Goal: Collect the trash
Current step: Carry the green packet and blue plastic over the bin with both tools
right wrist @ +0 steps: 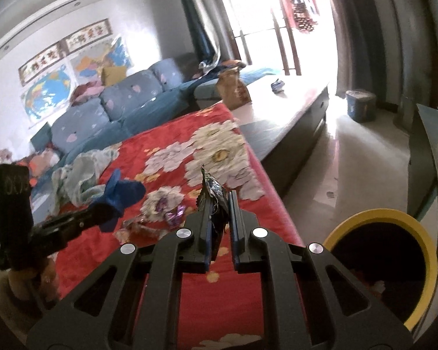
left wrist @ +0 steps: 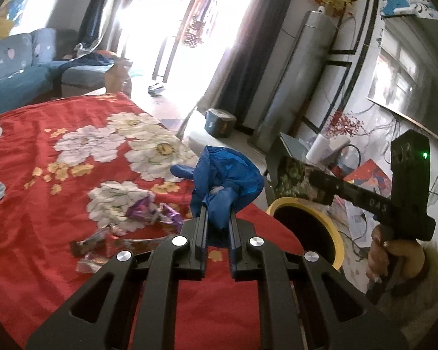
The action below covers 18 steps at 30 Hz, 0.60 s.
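Note:
My left gripper (left wrist: 218, 214) is shut on a crumpled blue glove (left wrist: 227, 175) and holds it above the red floral cloth (left wrist: 58, 210), left of the yellow-rimmed bin (left wrist: 334, 227). The glove also shows in the right wrist view (right wrist: 118, 195). My right gripper (right wrist: 218, 197) is shut on a dark crumpled wrapper (right wrist: 216, 198) above the cloth's right edge, left of the bin (right wrist: 406, 233). In the left wrist view the right gripper (left wrist: 299, 175) is over the bin with a patterned wrapper (left wrist: 292, 179) in it. Purple and brown candy wrappers (left wrist: 149, 213) lie on the cloth.
A pale cloth (right wrist: 81, 172) lies on the table's left side. A low bench (right wrist: 283, 108) with a paper bag (right wrist: 233, 87) stands beyond the table. A blue sofa (right wrist: 116, 102) runs along the far wall. A blue bucket (right wrist: 360, 105) sits on the floor.

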Tool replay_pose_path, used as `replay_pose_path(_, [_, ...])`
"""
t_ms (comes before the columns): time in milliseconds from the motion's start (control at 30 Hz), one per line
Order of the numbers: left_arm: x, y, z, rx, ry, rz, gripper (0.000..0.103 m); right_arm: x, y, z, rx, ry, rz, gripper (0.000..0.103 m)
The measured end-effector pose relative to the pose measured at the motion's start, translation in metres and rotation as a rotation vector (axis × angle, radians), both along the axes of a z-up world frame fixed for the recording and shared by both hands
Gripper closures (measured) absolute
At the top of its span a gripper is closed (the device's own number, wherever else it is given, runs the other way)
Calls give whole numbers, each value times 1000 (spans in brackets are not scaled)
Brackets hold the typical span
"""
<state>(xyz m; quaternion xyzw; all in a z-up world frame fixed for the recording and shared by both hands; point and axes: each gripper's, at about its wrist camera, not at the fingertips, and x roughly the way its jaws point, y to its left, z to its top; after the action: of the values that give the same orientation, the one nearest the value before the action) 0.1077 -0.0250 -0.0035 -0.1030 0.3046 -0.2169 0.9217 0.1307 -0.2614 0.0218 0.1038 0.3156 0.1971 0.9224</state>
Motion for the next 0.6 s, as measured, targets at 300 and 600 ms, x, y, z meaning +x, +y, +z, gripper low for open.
replay_pose_path(300, [7, -38, -2, 18, 1, -83, 93, -2, -40, 3, 26, -11, -104, 97])
replay_pose_path(600, [12, -74, -5, 37, 3, -155, 93, -3, -75, 1, 54, -11, -190, 97])
